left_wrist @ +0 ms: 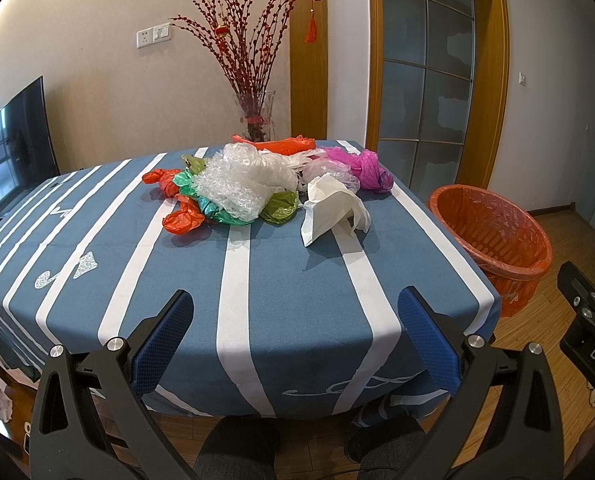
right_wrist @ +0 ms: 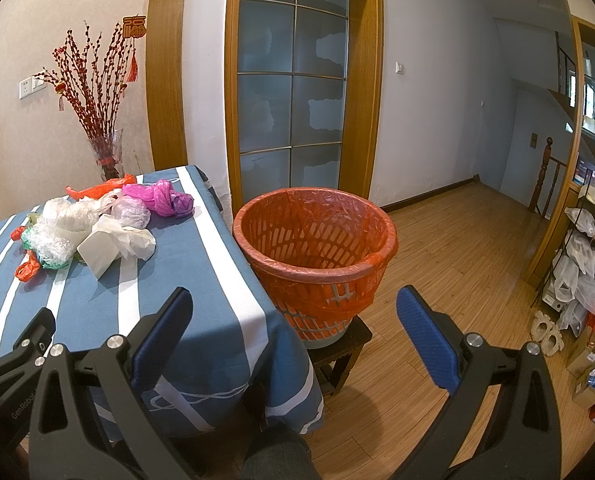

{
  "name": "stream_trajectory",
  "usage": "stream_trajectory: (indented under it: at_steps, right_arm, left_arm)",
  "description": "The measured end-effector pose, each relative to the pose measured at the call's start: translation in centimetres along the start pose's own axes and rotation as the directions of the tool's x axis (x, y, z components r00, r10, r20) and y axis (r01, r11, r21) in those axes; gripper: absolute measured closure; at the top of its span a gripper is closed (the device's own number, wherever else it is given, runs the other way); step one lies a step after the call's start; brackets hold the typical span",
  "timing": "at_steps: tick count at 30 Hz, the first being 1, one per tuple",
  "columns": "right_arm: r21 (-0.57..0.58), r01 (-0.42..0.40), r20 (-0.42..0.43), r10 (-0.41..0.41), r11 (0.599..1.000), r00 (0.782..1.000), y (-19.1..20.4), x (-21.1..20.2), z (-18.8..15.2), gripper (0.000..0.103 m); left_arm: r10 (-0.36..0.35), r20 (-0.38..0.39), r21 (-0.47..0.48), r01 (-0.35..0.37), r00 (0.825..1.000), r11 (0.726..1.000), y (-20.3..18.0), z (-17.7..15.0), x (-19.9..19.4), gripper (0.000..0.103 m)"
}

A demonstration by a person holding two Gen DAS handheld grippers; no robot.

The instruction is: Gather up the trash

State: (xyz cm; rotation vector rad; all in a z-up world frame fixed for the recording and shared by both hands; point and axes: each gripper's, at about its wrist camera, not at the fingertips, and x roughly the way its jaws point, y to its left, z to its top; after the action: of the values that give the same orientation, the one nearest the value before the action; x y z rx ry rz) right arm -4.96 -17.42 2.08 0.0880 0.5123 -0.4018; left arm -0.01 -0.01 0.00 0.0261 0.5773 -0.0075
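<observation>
While bare striped cloth fills the near half of the table point(left_wrist: 281, 280), a pile of crumpled bags point(left_wrist: 257, 184) lies toward its far edge. Off the table's right edge stands an orange bin point(right_wrist: 315, 256), base hidden. Both the left gripper point(left_wrist: 297, 340) and right gripper point(right_wrist: 295, 340) gape wide, empty.

glass vase point(left_wrist: 255, 114) of red branches point(left_wrist: 241, 36), television point(left_wrist: 13, 144), striped tablecloth point(left_wrist: 289, 288)

Crumpled bags point(left_wrist: 253, 184) lay heaped on the desk point(left_wrist: 289, 300); the bin point(right_wrist: 317, 256) stood on a stool point(right_wrist: 347, 344) right of it.
</observation>
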Motion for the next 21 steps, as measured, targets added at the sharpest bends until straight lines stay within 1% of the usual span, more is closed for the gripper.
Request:
stream_trajectory:
  at_steps: [21]
  right_arm:
    - [0.0, 0.0, 0.0, 0.0, 1.0, 1.0, -0.03, -0.01, 0.02, 0.004]
  left_arm:
    - [-0.001, -0.002, -0.001, 0.001, 1.0, 1.0, 0.03, 0.52, 0.23, 0.002]
